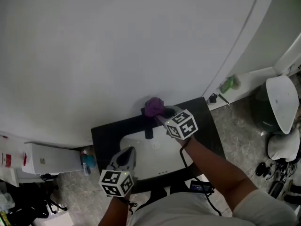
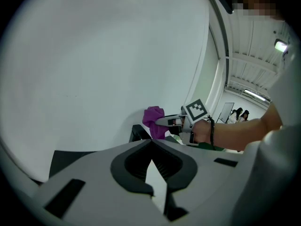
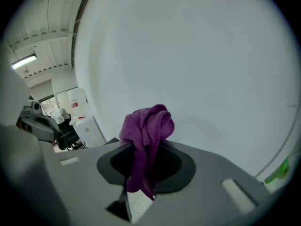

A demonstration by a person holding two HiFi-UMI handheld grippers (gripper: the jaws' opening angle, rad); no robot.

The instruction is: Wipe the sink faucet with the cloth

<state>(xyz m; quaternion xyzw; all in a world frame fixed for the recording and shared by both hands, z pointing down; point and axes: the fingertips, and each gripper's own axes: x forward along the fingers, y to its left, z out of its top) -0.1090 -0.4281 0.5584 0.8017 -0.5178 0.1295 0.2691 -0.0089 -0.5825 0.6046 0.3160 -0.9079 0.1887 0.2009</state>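
A purple cloth [image 1: 154, 107] is bunched over the top of the black faucet [image 1: 148, 129] at the back of the white sink [image 1: 155, 160]. My right gripper [image 1: 160, 115] is shut on the cloth, which in the right gripper view hangs as a purple wad [image 3: 146, 134] between the jaws and hides the faucet. The left gripper view shows the cloth [image 2: 154, 120] against the faucet [image 2: 138, 133], with the right gripper [image 2: 165, 121] behind it. My left gripper [image 1: 126, 155] hovers over the sink's near left rim, jaws together on nothing [image 2: 151, 142].
The sink sits in a black countertop [image 1: 106, 136] against a white wall. A white box [image 1: 47, 159] and a blue bottle [image 1: 87, 164] stand at the left. A green item [image 1: 229, 84] and a white seat [image 1: 282, 101] are at the right.
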